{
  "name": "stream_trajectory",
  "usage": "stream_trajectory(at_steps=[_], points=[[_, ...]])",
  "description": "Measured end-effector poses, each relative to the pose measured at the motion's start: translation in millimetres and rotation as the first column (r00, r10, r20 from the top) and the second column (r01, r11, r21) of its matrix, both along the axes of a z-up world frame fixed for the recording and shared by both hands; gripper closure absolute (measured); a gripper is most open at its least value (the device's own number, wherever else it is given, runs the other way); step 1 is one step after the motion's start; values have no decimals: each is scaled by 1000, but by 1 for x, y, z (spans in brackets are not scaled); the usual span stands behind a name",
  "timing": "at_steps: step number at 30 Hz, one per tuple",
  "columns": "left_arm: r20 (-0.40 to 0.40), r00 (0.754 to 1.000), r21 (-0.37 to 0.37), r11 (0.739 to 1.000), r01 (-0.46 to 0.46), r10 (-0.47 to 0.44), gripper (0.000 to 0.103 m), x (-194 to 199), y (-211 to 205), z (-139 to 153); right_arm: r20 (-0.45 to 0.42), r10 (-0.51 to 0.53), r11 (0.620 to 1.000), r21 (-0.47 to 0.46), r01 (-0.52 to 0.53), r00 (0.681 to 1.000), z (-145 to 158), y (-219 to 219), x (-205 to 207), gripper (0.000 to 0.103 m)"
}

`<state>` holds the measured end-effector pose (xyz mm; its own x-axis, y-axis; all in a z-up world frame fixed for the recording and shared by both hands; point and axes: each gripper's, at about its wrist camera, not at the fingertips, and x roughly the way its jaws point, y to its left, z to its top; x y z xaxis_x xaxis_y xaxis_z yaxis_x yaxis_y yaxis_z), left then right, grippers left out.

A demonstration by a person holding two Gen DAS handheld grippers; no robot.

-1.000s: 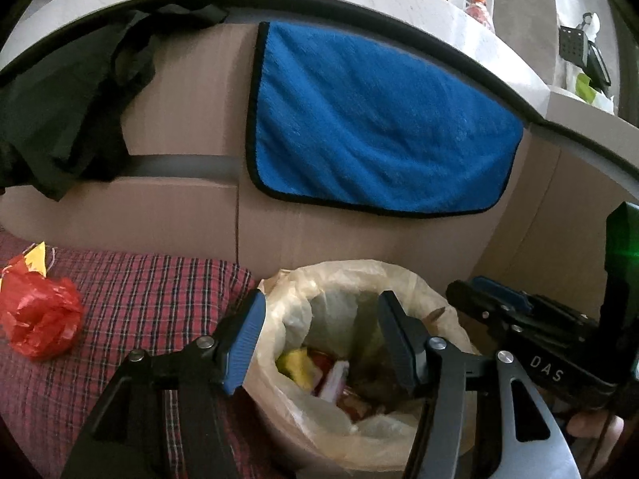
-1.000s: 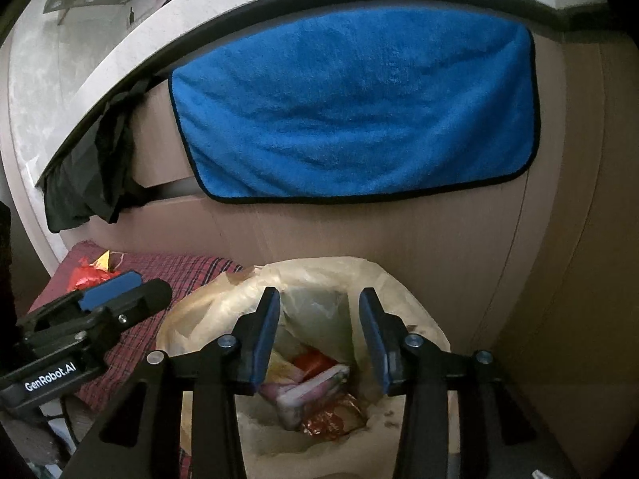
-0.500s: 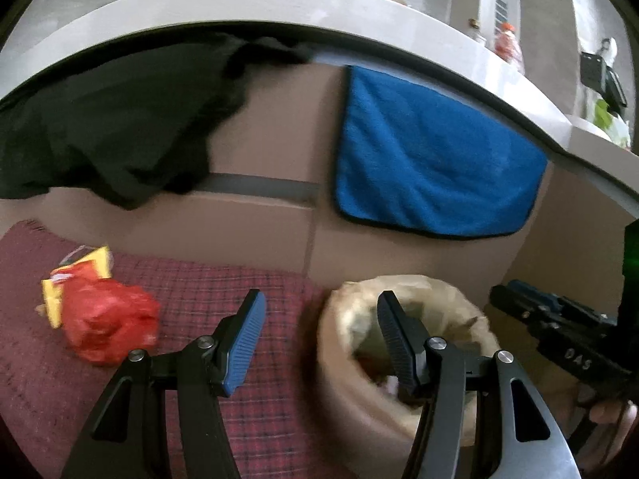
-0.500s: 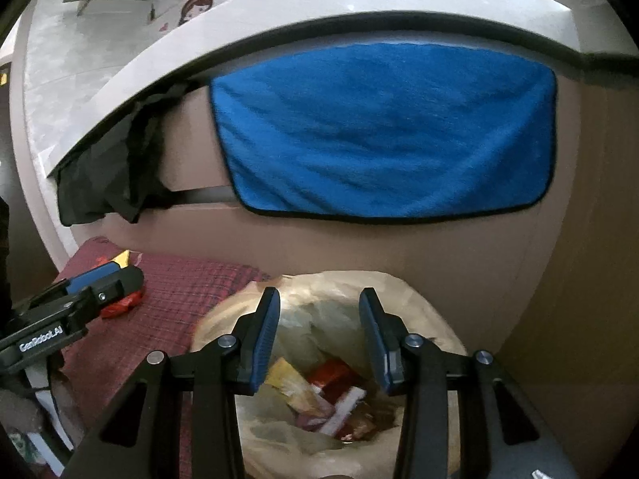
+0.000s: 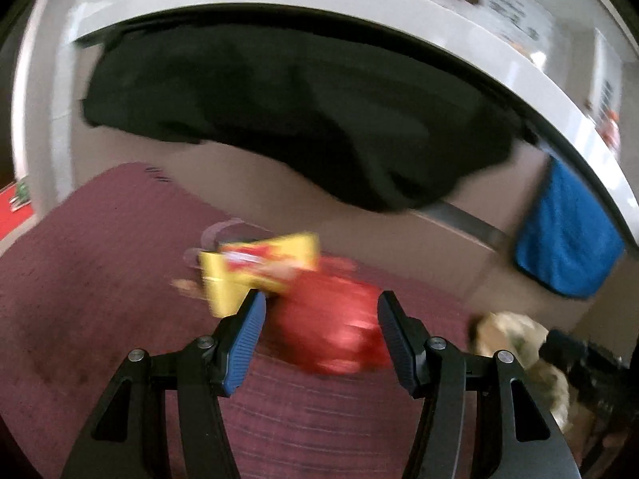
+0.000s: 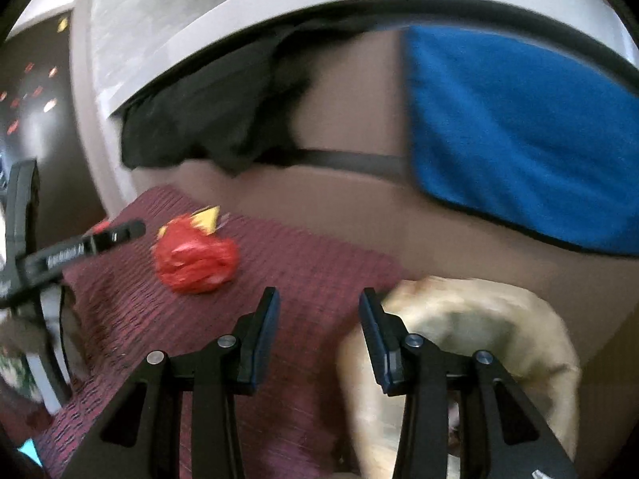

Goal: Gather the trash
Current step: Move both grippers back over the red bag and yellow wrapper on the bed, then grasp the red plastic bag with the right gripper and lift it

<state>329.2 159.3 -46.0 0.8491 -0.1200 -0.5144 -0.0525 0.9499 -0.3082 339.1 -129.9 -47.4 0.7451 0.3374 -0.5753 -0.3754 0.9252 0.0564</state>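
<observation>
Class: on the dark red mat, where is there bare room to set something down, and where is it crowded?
Bare mat lies left of the yellow packet, and between the red bag and lined bin. It is crowded where the packet touches the bag.

We see both fisheye views smeared sideways by motion blur. In the left wrist view the red bag (image 5: 331, 327) and yellow wrapper (image 5: 259, 267) are streaked, their print unreadable, while the left gripper (image 5: 319, 335) stays sharp. The right wrist view is softer overall; its right gripper (image 6: 319, 333) is crisp. Light is soft and dim, with a pale sheen on the white counter edge (image 5: 359, 8). The black cloth (image 5: 299, 119) loses all detail. Straight lines bow, and the 4 corners go black.
</observation>
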Motion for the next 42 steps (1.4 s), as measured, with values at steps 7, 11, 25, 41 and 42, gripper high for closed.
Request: stream_trajectory(at_steps=[7,11,25,41,42], points=[[1,994,-23,994,-109,109,44,-2,78,-16,-34,154,987,-35,-156,987,-11,94,24,64],[-20,993,-51,991,-120,120,44,-1,95,-30,-21,188,981,-55,-188,982,-12,139,43,64],[-8,991,-187,973,-135,136,44,-8,133,-37,-71,230,954,-178,-240,970,-48,190,67,50],[-70,998,-183,983,-8,-5,44,10,104,-39,-51,167,981,-88,-171,985,-32,126,39,55],[-94,995,-191,981,17,-35,44,16,100,-40,-58,159,986,-47,-162,986,-29,118,39,56]])
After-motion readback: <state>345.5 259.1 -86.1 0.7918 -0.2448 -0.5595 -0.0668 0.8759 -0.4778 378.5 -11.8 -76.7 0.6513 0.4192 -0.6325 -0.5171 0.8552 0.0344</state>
